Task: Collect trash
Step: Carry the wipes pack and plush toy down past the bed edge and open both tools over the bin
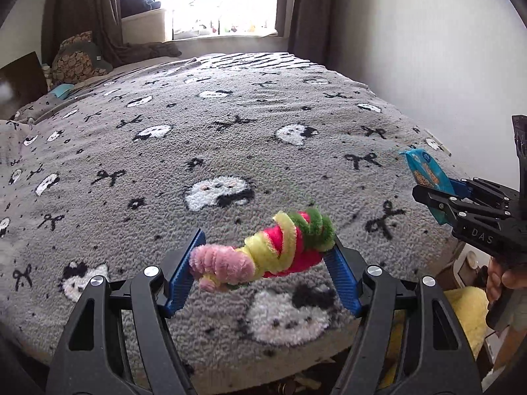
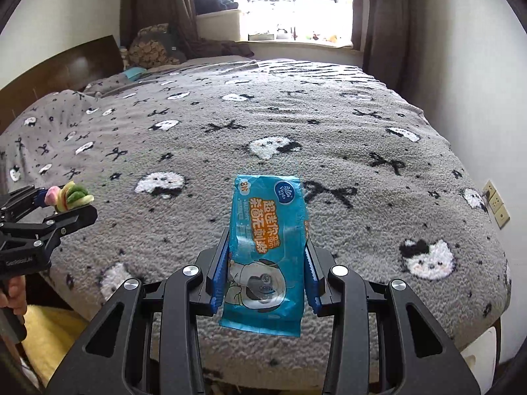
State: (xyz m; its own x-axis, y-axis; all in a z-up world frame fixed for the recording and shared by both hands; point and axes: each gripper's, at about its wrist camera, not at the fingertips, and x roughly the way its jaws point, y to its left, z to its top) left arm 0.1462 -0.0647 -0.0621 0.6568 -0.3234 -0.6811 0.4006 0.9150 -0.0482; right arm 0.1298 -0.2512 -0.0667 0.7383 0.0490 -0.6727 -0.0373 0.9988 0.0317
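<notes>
The grey fleece-covered bed [image 1: 230,138] spreads from nine to three o'clock beneath both tools. The right tool [image 2: 265,273] is clamped on a blue plastic wet-wipe packet [image 2: 266,250], its long axis pointing to twelve o'clock. The left tool [image 1: 263,260] grips a pink, yellow and green twist of fuzzy pipe cleaners [image 1: 263,250] lying crosswise, nine to three. No bin shows; both pieces hang clear of the bed.

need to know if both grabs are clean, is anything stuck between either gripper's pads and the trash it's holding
Nothing visible. The left gripper pads press directly on the fuzzy pipe-cleaner bundle, and the right gripper pads clamp the blue wipes packet, both held above the bed blanket.
</notes>
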